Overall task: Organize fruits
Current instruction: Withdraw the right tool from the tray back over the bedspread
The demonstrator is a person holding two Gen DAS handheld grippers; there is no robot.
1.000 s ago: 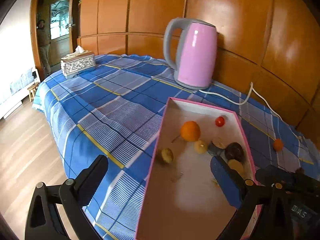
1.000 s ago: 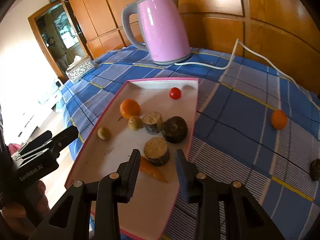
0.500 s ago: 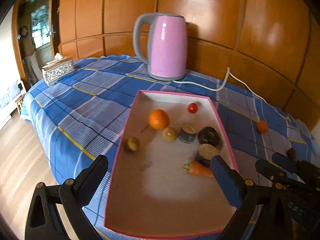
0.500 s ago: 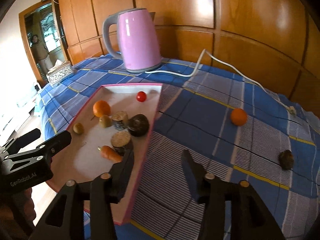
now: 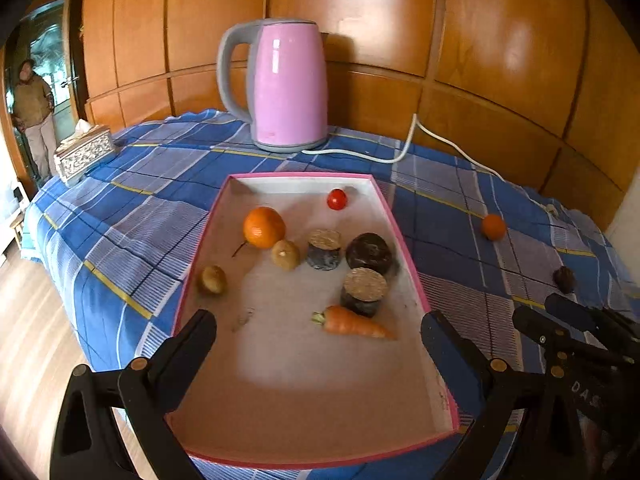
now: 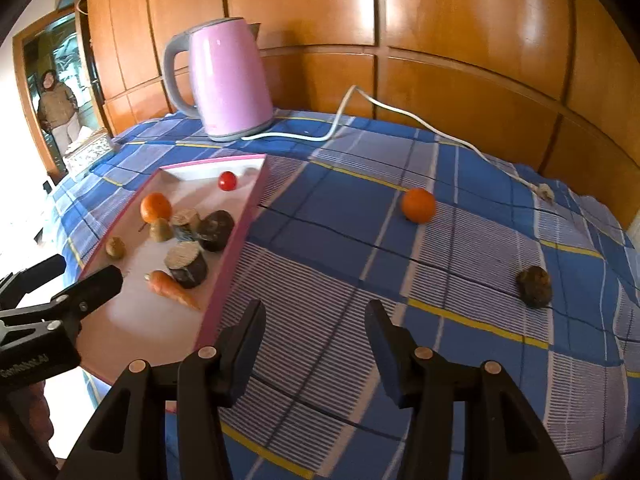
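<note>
Beyond the empty right tongs [image 6: 316,330], an orange [image 6: 418,205]

tray [image 5: 400,236]: carrot [image 5: 352,322] inside (near end) | kettle [image 5: 286,84] behind | tangerine [image 6: 418,205] right, on cloth [image 6: 340,208]

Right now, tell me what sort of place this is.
Probably a room in a home, maybe a dining area: a table under a blue checked cloth, a pink kettle with its cord, a tissue box, wood-panelled walls and a doorway.
</note>
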